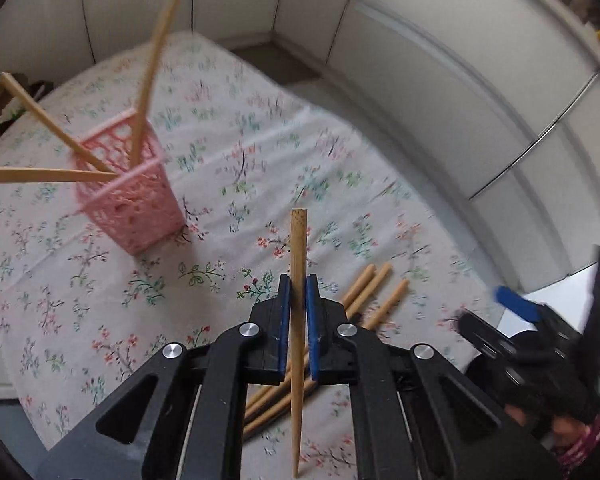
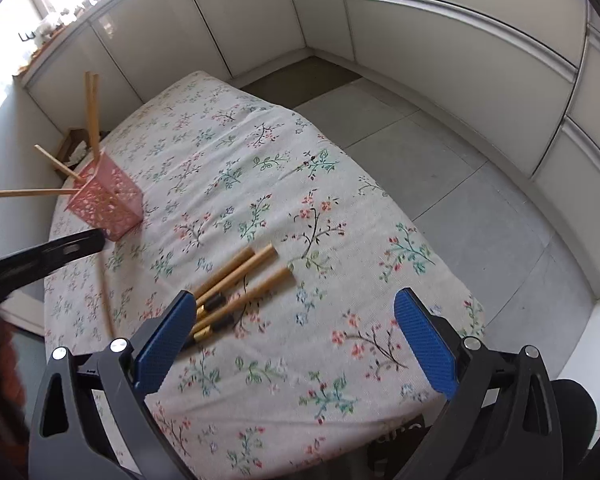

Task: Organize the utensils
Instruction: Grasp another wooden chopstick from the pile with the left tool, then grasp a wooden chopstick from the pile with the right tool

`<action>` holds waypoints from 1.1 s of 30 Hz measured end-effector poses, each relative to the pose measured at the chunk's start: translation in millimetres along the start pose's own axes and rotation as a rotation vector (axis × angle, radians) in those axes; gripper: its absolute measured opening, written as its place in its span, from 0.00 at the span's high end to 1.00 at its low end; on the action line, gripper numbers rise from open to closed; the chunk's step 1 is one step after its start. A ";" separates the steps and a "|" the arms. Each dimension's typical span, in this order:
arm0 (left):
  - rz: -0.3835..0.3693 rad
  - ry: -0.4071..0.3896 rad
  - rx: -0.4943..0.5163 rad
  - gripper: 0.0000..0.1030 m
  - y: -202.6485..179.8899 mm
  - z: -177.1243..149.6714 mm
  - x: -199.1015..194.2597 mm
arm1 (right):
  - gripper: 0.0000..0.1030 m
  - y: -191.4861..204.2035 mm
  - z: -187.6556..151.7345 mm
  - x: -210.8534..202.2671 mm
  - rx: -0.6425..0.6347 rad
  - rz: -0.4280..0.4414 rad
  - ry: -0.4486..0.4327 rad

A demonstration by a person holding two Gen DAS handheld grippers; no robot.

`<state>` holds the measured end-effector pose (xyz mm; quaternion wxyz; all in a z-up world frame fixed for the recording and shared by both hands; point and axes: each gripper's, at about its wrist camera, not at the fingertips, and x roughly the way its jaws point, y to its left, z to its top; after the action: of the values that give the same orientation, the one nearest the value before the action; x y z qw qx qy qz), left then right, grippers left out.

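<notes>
Left tongs (image 1: 296, 292) clamp one wooden chopstick (image 1: 298, 240) above the tablecloth (image 1: 100, 320); right tongs (image 2: 296, 340) gape wide, empty.

A desk (image 2: 340, 208) covered with a white cloth printed with small flowers carries the things. A pink lattice basket (image 2: 108, 208) stands upright on it close to the far left edge. A small bundle of wooden utensil handles (image 2: 240, 280) lies flat near the near edge, side by side and touching, well apart from the basket. The cloth between them is bare.
</notes>
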<state>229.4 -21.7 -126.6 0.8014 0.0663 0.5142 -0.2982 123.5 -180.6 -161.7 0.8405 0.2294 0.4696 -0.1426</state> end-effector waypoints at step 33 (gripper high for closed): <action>-0.007 -0.357 -0.035 0.93 -16.0 -53.5 -144.2 | 0.93 36.3 -2.7 56.8 0.169 -0.165 0.058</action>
<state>136.3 46.4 -23.6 0.8801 -0.0036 0.3690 -0.2989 167.5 -149.6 -202.4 0.7897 0.2640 0.4972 -0.2439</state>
